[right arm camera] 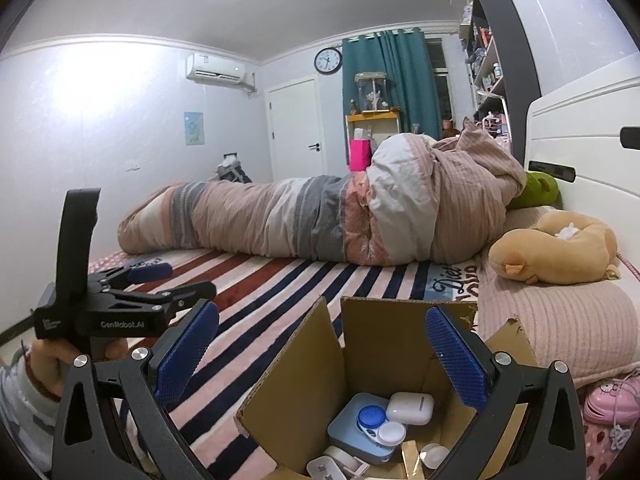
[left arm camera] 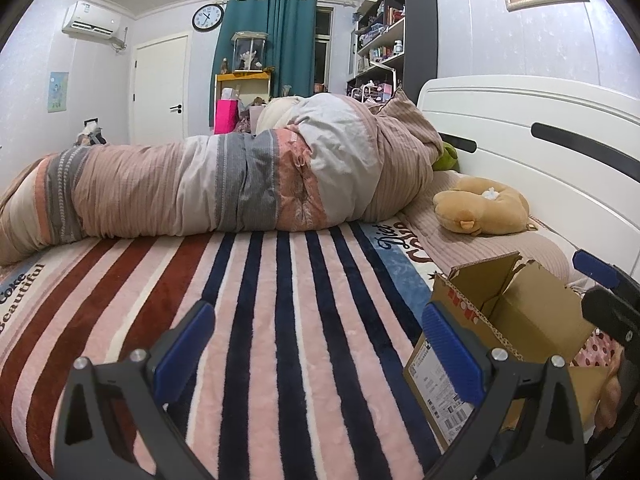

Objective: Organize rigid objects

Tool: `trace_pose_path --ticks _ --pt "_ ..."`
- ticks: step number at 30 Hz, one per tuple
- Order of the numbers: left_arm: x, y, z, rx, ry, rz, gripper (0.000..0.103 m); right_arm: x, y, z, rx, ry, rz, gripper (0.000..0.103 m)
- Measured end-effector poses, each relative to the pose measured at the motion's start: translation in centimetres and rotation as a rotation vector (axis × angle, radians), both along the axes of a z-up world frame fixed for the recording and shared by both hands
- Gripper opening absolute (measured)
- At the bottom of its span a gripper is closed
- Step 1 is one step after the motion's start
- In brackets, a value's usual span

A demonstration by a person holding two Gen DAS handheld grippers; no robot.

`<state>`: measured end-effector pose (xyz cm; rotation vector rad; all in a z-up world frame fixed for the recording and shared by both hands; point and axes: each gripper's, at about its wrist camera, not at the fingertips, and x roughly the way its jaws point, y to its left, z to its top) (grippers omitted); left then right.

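An open cardboard box [right arm camera: 360, 360] stands on the striped blanket; it also shows in the left wrist view [left arm camera: 516, 312] at the lower right. Inside lie a white earbud case [right arm camera: 411, 408], a blue-and-white contact lens case [right arm camera: 380, 426], a light blue box [right arm camera: 352, 436] and small white items [right arm camera: 332, 466]. My right gripper [right arm camera: 320, 340] is open and empty, directly above the box. My left gripper [left arm camera: 318, 336] is open and empty over the blanket, left of the box; it also shows in the right wrist view [right arm camera: 160, 280].
A rolled duvet [left arm camera: 224, 184] lies across the bed behind. A tan plush toy [left arm camera: 480, 210] rests on the pillow [right arm camera: 560, 320] by the white headboard [left arm camera: 540, 132]. A pink toy [right arm camera: 612, 400] lies right of the box. Striped blanket [left arm camera: 280, 320] spreads left.
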<state>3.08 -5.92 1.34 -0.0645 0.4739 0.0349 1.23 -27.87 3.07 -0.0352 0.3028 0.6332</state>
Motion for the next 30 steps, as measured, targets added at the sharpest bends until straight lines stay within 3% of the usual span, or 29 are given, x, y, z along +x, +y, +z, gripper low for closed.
trace_pose_path --ticks 30 --pt "-0.24 0.13 -0.07 0.019 -0.017 0.013 0.102 -0.43 0.44 -0.37 -0.005 -0.01 -0.029 0.103"
